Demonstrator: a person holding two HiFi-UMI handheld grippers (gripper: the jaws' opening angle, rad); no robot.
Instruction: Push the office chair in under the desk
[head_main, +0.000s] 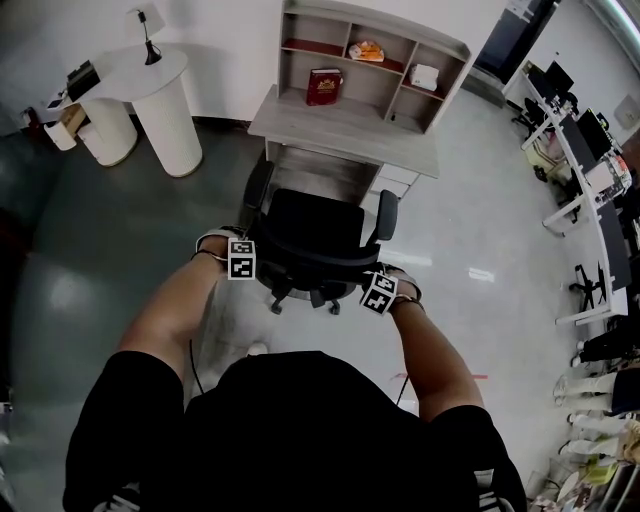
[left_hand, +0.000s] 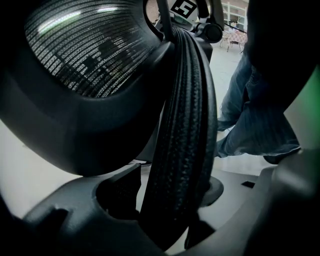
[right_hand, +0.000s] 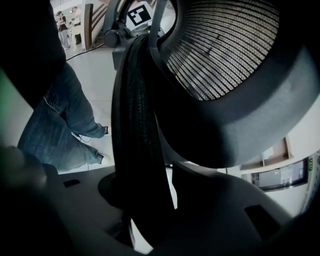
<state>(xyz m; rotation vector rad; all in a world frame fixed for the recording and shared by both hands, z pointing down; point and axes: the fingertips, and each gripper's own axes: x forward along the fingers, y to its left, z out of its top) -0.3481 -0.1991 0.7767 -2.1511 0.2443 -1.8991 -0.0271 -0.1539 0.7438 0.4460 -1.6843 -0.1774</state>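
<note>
Office chair (head_main: 315, 240) stands on the glossy floor (head_main: 90, 270) just in front of the desk (head_main: 345, 130). Its seat faces the knee space and its backrest is toward the person, so it is not yet tucked in. On the left, the left gripper (left_hand: 167, 220) has its jaws drawn in on the backrest's ribbed rim (left_hand: 182, 125), with the mesh back (left_hand: 85, 55) bulging beside it. On the right, the right gripper (right_hand: 142, 220) clamps the other end of that rim in the same way. The chair probably rolls freely on this smooth floor but swivels readily, so an even push from both sides seems wise. The stiff rim is the better place to hold, since the mesh would give. The armrests (head_main: 258, 190) look likely to meet the desk edge first. Most of the wheeled base (head_main: 300, 296) is hidden under the seat, the desktop covers the knee space, and shadow swallows the jaw pads' exact contact.
</note>
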